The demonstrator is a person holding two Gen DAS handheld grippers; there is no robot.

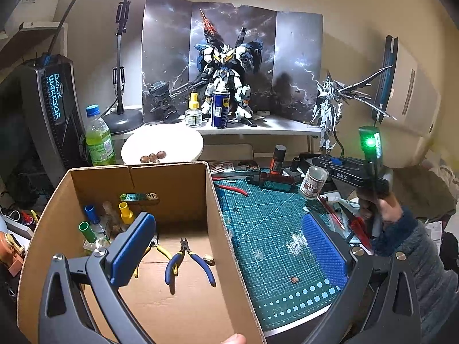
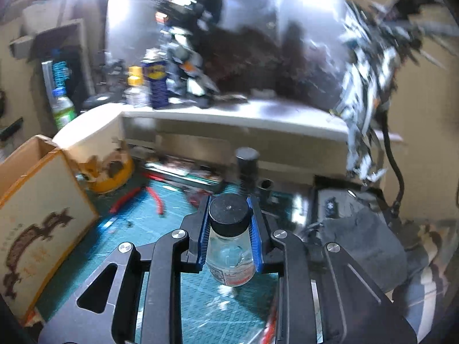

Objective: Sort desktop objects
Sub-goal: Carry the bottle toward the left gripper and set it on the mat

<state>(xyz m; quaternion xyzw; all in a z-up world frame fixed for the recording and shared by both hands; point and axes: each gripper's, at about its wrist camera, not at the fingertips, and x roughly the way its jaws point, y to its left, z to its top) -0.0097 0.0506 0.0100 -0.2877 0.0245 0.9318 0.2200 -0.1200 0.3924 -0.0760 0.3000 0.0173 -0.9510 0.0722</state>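
Cardboard filled the lower left of the left wrist view: an open brown cardboard box (image 1: pixel 218 229) stood on the green gridded cutting mat (image 1: pixel 269 229). On its floor lay blue-handled cutters (image 1: pixel 189 261) and yellow-handled pliers (image 1: pixel 157 250), the latter partly hidden behind a gripper finger. Several small bottles with blue, green and yellow caps (image 1: pixel 106 220) were bunched in the box's far left corner; their bodies were hard to make out. The left gripper (image 1: pixel 229 246) stood wide open and empty, one blue pad over the box, the other over the mat. At the right of this view the right gripper (image 1: pixel 318 177) held a small clear glass bottle with a white label (image 1: pixel 314 182) above the mat, tilted; its cap was concealed from this side. A hand in a grey sleeve (image 1: pixel 381 203) grasped the handle. Red-handled cutters (image 1: pixel 235 189) lay on the mat beyond the box.

The right wrist view was heavily blurred. It showed what the other did not: the bottle's black screw cap (image 2: pixel 229 213), clamped between the blue pads (image 2: pixel 203 235) of the right gripper (image 2: pixel 229 238), with the clear bottle (image 2: pixel 231 261) hanging below, clear of the mat (image 2: pixel 137 220). The box's printed outer wall (image 2: pixel 43 215) was cut off at the left edge. The box's contents were out of sight here.
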